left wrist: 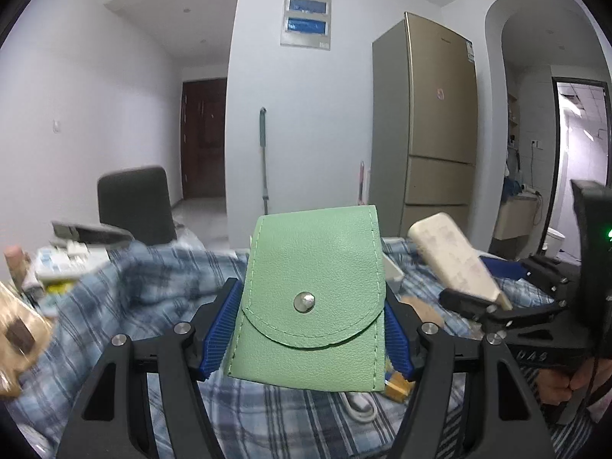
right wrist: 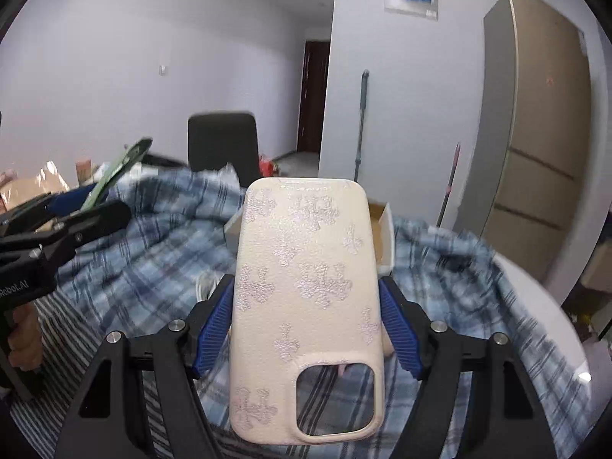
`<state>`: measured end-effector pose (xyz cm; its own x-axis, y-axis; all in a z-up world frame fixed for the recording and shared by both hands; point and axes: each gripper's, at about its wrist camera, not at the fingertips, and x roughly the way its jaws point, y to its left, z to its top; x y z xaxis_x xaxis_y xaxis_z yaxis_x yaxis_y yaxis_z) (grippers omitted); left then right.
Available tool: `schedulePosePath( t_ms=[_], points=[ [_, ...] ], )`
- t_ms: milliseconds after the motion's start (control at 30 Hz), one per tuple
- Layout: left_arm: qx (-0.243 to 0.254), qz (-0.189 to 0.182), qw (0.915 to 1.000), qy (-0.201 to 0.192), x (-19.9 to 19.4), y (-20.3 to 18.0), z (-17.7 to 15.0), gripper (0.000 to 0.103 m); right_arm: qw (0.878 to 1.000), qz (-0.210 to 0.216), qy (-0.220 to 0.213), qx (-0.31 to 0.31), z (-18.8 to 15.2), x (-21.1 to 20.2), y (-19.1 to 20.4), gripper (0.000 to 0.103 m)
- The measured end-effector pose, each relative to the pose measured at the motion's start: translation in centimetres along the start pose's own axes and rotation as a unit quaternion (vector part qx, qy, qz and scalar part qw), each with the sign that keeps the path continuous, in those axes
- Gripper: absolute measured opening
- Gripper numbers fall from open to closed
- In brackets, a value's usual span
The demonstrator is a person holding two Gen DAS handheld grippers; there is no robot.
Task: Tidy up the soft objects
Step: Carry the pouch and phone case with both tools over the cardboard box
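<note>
Left wrist: soft green leather snap pouch (left wrist: pixel 311 298) is clamped upright in left gripper (left wrist: pixel 313 329), raised clear above blue plaid cloth (left wrist: pixel 153 287) | Right wrist: cream embossed phone case (right wrist: pixel 308 298) is gripped at both long edges by right gripper (right wrist: pixel 306 329), open air ahead.

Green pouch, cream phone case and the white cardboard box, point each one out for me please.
green pouch (left wrist: pixel 310 267), left wrist view, on the front flap above the metal snap.
cream phone case (right wrist: pixel 306 267), right wrist view, middle of its patterned back.
white cardboard box (right wrist: pixel 384 237), right wrist view, its open inside wall.
</note>
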<state>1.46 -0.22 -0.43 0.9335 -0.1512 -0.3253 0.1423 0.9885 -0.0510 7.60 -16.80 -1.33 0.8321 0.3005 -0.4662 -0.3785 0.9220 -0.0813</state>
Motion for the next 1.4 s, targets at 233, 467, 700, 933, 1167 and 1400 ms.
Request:
schedulePosePath(
  t_ms=[233, 467, 700, 933, 1167, 1400],
  points=[
    [0.022, 0.026, 0.9987, -0.039, -1.4, -0.3, 6.5, 0.070, 0.998, -0.024, -0.060, 0.001, 6.9, -1.6, -1.2, 0.072],
    [-0.013, 0.037, 0.9926, -0.115, 0.8, -0.1, 13.1, 0.070, 0.992, -0.064, -0.103, 0.039, 13.0, 1.7, -3.5, 0.072],
    [-0.045, 0.032, 0.9914, -0.119, 6.6, 0.8, 16.1, 0.070, 0.988, -0.069, -0.099, 0.098, 15.3, 6.6, -6.0, 0.072],
    [-0.047, 0.043, 0.9968, -0.049, 14.0, 2.2, 14.9, 0.070, 0.992, -0.072, -0.042, 0.095, 11.9, 12.8, -6.4, 0.072],
    [-0.013, 0.047, 0.9940, 0.097, 22.3, 2.8, 10.3, 0.070, 0.989, -0.049, 0.082, 0.114, 6.6, 20.1, -8.4, 0.072],
    [-0.003, 0.065, 0.9773, 0.202, 27.5, 3.4, 6.8, 0.070, 0.978, -0.036, 0.166, 0.120, 3.8, 23.8, -8.5, 0.072]
  ],
)
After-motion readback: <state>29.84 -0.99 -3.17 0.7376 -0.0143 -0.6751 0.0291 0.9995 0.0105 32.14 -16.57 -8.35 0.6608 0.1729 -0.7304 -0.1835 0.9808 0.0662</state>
